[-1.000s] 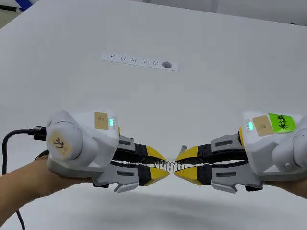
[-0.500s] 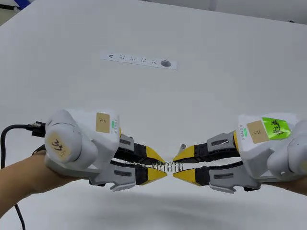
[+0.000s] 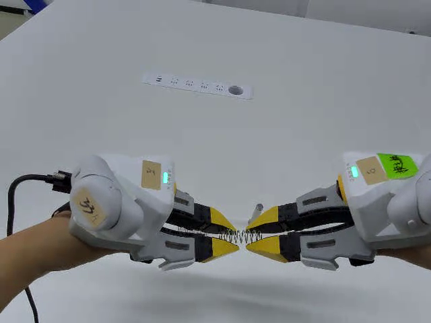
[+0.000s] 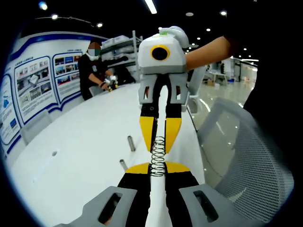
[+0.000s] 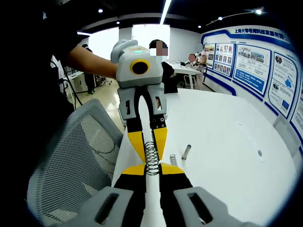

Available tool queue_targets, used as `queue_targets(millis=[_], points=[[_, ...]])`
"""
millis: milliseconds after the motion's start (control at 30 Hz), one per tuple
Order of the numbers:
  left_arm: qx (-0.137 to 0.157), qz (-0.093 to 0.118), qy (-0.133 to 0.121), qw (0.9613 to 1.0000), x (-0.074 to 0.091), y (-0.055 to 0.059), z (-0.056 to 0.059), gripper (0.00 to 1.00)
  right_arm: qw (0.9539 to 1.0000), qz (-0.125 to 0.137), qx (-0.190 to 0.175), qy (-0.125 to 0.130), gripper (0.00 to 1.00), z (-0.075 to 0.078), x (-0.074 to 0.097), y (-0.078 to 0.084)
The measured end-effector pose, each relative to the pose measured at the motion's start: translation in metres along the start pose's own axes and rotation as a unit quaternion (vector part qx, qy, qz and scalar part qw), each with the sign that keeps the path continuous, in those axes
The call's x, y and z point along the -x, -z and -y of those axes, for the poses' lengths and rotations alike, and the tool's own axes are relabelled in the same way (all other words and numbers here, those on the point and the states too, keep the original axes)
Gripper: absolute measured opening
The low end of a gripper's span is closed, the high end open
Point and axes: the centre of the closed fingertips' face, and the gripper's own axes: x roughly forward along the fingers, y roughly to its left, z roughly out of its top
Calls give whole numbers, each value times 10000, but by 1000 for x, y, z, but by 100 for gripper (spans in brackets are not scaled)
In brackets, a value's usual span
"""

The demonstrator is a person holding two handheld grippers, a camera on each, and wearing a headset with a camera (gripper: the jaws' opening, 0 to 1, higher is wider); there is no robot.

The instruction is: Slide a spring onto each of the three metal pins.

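Over the worktop [image 3: 303, 155], toward its near edge, L gripper [image 3: 236, 237] & R gripper [image 3: 248, 238] point tip to tip, nearly touching, both approx level. Spring [image 3: 241, 236] lies horizontal btwn them, off the worktop, one end in each gripper. L fingers are together, clamped on the spring's left end. R fingers are likewise closed on its right end. Both gripper views agree: in each, the spring runs straight from that gripper's own yellow tips to the other gripper's tips.

Just behind the R gripper's upper finger, a pin [image 3: 256, 214] stands on the worktop, apart from the held spring and looking slightly tilted from the head view. L gripper view shows the pin [image 4: 131, 143] upright w/ a shorter upright metal piece [image 4: 122, 164] nearer the camera; too small to tell whether that is a pin or a spring. R gripper view shows a small second spring [image 5: 173, 160] standing just beside the pin.

Power strip [image 3: 196, 85] lies toward the far edge, well apart from the grippers. Black cable [image 3: 20, 192] leaves the L gripper's rear. Mesh chair [image 5: 75, 156] sits off the worktop's near edge. A person [image 4: 94, 66] stands in the bkgd.
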Motion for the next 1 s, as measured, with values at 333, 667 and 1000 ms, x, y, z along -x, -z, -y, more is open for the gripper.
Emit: queue_targets(millis=[333, 667, 1000], points=[[-121, -136, 34, 9998, -7, 0, -3, 9, 9979, 641, -79, 46, 11, -1, 3, -31], [-43, -25, -97, 9999, -10, -6, -8, 9, 9959, 851, -186, 227, 10, 4, 1, -43], [73, 101, -147, 9998, -7, -6, -9, 10, 9949, 861, -289, 435, 10, 6, 0, -45]])
